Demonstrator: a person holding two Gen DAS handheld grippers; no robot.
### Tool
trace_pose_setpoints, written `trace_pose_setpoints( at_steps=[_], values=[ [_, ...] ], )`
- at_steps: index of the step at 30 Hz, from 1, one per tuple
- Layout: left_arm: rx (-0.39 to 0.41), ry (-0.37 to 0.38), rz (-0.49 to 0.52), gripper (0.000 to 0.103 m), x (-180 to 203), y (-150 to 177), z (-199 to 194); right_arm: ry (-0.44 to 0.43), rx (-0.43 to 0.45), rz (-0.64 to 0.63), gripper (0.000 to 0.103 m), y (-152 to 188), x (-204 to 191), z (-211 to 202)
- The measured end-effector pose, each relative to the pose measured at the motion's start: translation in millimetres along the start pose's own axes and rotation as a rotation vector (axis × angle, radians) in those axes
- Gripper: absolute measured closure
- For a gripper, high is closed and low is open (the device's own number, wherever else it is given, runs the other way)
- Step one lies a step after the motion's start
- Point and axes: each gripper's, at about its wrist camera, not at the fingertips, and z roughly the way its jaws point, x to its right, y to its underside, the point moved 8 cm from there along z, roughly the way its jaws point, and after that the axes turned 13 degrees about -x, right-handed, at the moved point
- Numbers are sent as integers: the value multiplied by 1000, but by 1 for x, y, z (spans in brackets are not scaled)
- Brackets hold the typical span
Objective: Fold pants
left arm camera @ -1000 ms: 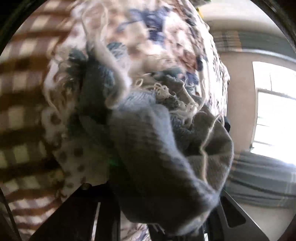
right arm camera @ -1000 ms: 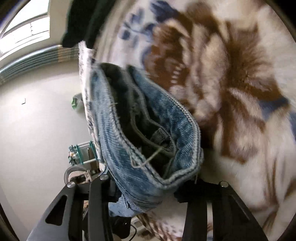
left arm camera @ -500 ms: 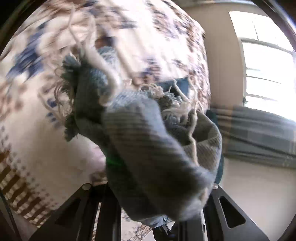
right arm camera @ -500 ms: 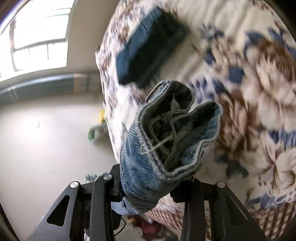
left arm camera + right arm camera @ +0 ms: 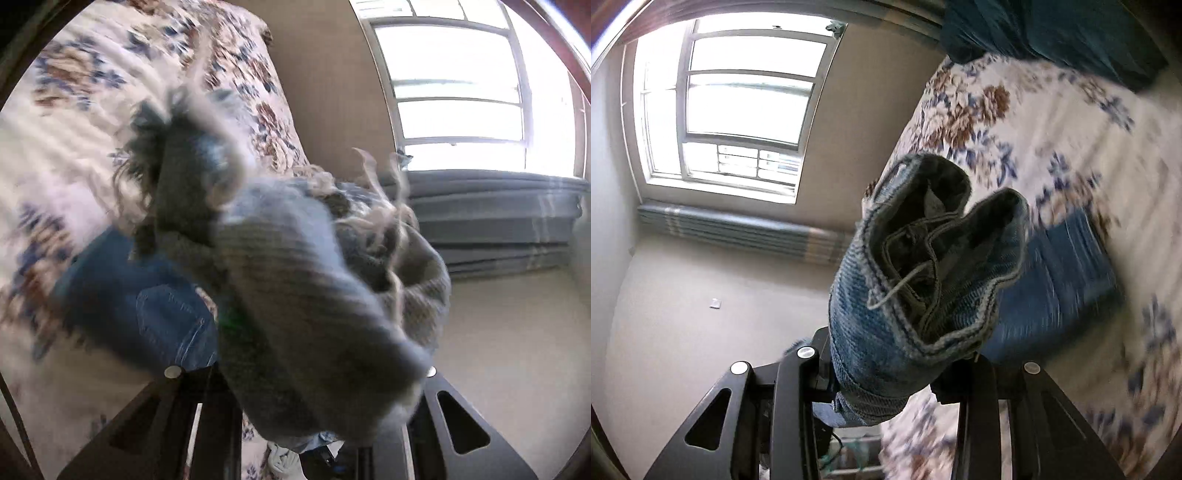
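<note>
The jeans hang bunched above the floral bed, both grippers' jaws clamped on thick denim wads, left gripper on the frayed hem, right gripper too, so a shallow bite could slip mid-swing.

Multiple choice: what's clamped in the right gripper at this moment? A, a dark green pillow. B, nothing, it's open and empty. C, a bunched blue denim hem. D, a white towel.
C: in the right wrist view the right gripper is shut on a bunched denim hem with a loose thread, held above the floral bedspread.
</note>
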Motion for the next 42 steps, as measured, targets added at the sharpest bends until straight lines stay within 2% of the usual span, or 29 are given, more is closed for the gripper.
trace_pose_setpoints(
  at_steps=[3,4,6,7,10,12,13,16,18,19,20,21,22,23,25,27,28,31,34,36,39,42],
  values=[
    [-40,-88,33,87,-53,-21,44,31,-15,25,65,-28,48,34],
    [-62,-136,27,87,-81,-24,58,47,-24,42,65,-30,72,45],
    [-98,-183,-26,87,-127,-16,81,97,-54,87,65,-22,124,61],
    [-115,-202,-75,87,-154,-10,87,112,-68,122,65,-16,152,70],
    [-119,-198,-137,87,-192,6,89,117,-79,199,65,-7,199,81],
    [-119,-197,-140,87,-199,10,88,118,-85,210,65,-3,209,84],
    [-120,-201,-140,87,-203,-6,90,122,-86,207,65,-2,210,83],
    [-132,-218,-134,85,-212,3,80,126,-97,216,65,-4,214,84],
    [-155,-260,-128,84,-204,-3,76,125,-116,237,61,0,220,85],
    [-174,-291,-110,81,-197,-4,77,133,-134,248,56,-2,224,88],
    [-187,-336,-82,76,-194,9,68,147,-162,259,47,-1,224,88],
    [-192,-400,-36,71,-189,24,56,198,-190,248,38,0,223,85],
    [-190,-455,15,55,-183,27,51,261,-201,216,21,0,217,81],
    [-179,-560,93,32,-174,35,42,332,-208,163,13,0,209,74],
    [-110,-728,247,13,-152,47,23,535,-200,-2,12,2,186,57],
    [-53,-863,380,13,-136,58,13,753,-220,-158,11,10,168,49],
    [-37,-911,428,13,-129,58,11,833,-218,-214,10,13,161,47],
    [-37,-1043,508,13,-118,60,12,1012,-218,-350,10,27,138,42],
    [-31,-1096,551,13,-100,70,4,1068,-210,-395,10,45,112,31],
    [-22,-1104,571,13,-83,72,2,1080,-188,-419,10,59,84,14],
    [2,-1098,600,13,-57,89,-14,1093,-140,-452,10,73,46,-12],
    [27,-1081,636,13,-30,114,-42,1084,-86,-469,10,102,-2,-47]
  ],
)
